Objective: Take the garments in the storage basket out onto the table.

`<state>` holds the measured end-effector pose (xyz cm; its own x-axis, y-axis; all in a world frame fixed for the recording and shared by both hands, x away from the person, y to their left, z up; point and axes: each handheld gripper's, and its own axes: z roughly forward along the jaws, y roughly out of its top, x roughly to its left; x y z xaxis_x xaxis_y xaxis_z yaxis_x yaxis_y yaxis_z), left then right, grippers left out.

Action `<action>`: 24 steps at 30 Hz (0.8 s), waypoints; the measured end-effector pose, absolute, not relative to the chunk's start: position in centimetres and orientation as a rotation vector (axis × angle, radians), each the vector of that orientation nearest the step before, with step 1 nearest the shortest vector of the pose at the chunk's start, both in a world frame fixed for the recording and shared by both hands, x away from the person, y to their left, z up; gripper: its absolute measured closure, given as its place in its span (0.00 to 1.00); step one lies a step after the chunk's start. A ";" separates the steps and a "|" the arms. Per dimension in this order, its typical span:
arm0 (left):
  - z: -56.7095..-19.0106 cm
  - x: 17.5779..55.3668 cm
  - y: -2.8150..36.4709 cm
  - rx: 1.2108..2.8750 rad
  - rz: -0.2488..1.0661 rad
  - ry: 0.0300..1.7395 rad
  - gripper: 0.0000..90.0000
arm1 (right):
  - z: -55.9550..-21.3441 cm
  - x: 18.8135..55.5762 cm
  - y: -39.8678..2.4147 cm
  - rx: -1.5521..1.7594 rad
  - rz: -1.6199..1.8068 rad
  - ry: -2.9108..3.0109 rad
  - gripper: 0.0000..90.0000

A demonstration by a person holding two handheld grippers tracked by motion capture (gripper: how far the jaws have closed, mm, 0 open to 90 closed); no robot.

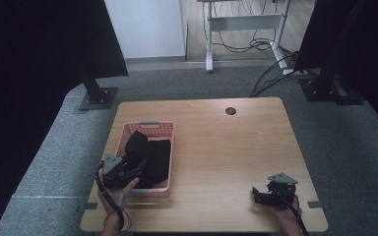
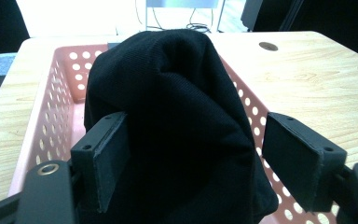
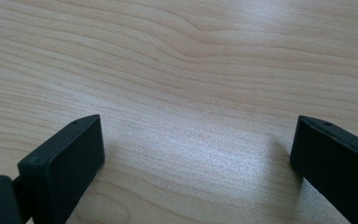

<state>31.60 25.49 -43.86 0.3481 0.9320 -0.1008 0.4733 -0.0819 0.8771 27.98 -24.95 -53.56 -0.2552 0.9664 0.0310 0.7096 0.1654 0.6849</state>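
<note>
— Black cloth (image 2: 177, 121), one bundle as far as I can count, sits heaped in the one pink basket (image 1: 165, 132) at the left side of the wooden table (image 1: 226, 157). Whether it is a single garment or several folded together, I cannot tell.

— And the grippers?

— Two. The left gripper (image 1: 128, 169) is over the basket's near end. In the left gripper view its jaws stand wide apart with the cloth mound between them; the left jaw is against the fabric, the right one sits just beside it, not clamped.

— So nothing is gripped?

— Nothing pinched that I can see. The right gripper (image 1: 263, 194) rests low near the table's front right corner, well apart from the basket. In the right gripper view its jaws are spread wide over bare wood, holding nothing.

— Anything else in the basket?

— Only the dark cloth, rising above the perforated rim. One round dark grommet (image 1: 231, 110) is set in the tabletop near the far edge.
</note>
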 end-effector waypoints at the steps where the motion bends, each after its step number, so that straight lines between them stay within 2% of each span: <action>1: -43.8 31.6 25.5 1.708 0.637 1.262 0.25 | -53.6 28.0 -25.0 1.587 0.835 2.034 0.03; 24: -44.1 33.5 25.0 1.710 0.644 1.308 0.25 | -53.6 28.0 -25.0 1.587 0.834 2.034 0.03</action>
